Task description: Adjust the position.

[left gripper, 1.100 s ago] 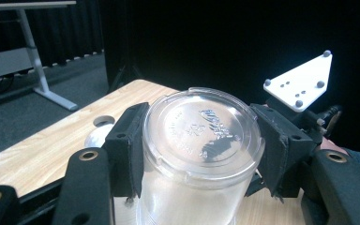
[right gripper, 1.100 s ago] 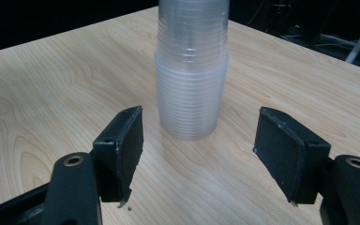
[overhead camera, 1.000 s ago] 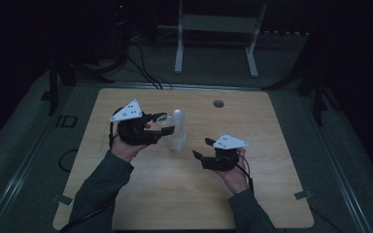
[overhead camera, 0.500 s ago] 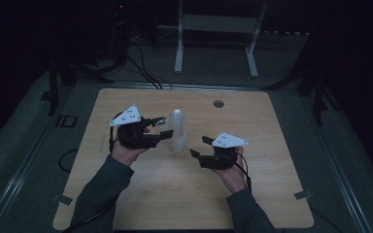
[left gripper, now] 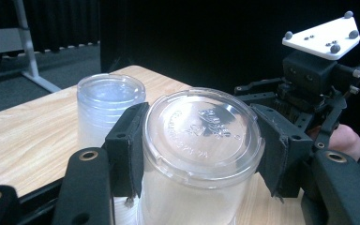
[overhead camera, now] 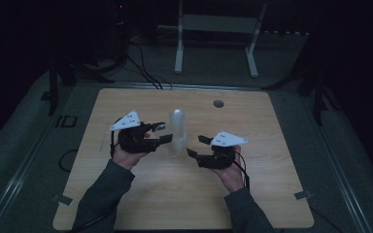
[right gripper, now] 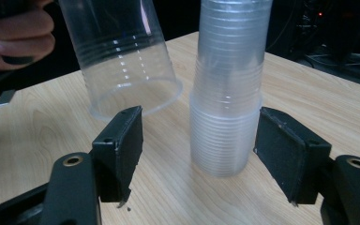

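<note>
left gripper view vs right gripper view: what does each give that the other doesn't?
Left gripper view alone: the embossed base of the upturned clear plastic cup, pinched between the left tongs, with the right tongs' grey three-cornered plate beyond.

Right gripper view alone: that cup's open rim hanging tilted above the wooden table, and the right tongs open, pads apart from the stack.

Both: the upturned stack of clear plastic cups.

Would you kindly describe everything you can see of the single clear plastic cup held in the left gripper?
The single clear plastic cup is upside down, its embossed round base facing the left gripper's camera. It is thin, transparent, with fine ribs around the wall and a rolled rim at the bottom. The left gripper is shut on it, a black pad on each side. In the right gripper view it hangs tilted above the wooden table, beside the stack of cups, apart from it.
</note>
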Demonstrator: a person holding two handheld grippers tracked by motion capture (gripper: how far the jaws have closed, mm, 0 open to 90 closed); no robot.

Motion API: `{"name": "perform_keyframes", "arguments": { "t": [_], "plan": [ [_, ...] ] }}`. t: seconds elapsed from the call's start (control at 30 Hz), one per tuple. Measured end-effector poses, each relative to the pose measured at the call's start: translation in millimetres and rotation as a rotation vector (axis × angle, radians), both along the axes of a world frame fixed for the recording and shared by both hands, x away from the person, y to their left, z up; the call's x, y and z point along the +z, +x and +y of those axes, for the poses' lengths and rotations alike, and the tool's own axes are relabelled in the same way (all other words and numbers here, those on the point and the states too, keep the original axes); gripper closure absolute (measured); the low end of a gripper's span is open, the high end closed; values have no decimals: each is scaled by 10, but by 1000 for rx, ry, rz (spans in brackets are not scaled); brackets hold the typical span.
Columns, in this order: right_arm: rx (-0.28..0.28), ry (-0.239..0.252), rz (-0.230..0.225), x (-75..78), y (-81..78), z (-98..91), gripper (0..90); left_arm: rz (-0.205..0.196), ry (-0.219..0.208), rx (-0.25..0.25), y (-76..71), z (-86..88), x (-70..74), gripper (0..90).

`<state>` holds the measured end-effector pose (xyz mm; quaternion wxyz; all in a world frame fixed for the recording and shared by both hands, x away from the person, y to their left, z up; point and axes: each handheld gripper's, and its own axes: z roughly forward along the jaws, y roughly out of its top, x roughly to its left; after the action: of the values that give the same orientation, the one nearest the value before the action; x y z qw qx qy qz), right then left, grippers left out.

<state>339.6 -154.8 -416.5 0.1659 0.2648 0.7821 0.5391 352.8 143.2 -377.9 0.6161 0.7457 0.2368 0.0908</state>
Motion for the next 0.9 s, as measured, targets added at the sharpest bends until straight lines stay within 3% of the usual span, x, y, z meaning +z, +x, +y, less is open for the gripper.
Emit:
{"name": "perform_keyframes", "arguments": {
  "t": [0.37, 0.9],
  "plan": [
    [30, 30, 10, 8, 4, 29, 321, 22, -34, -8, 17, 35, -106, 411],
    [61, 31, 0, 54, 5, 111, 322, 39, -62, -19, 25, 51, -177, 412]
  ]
}}
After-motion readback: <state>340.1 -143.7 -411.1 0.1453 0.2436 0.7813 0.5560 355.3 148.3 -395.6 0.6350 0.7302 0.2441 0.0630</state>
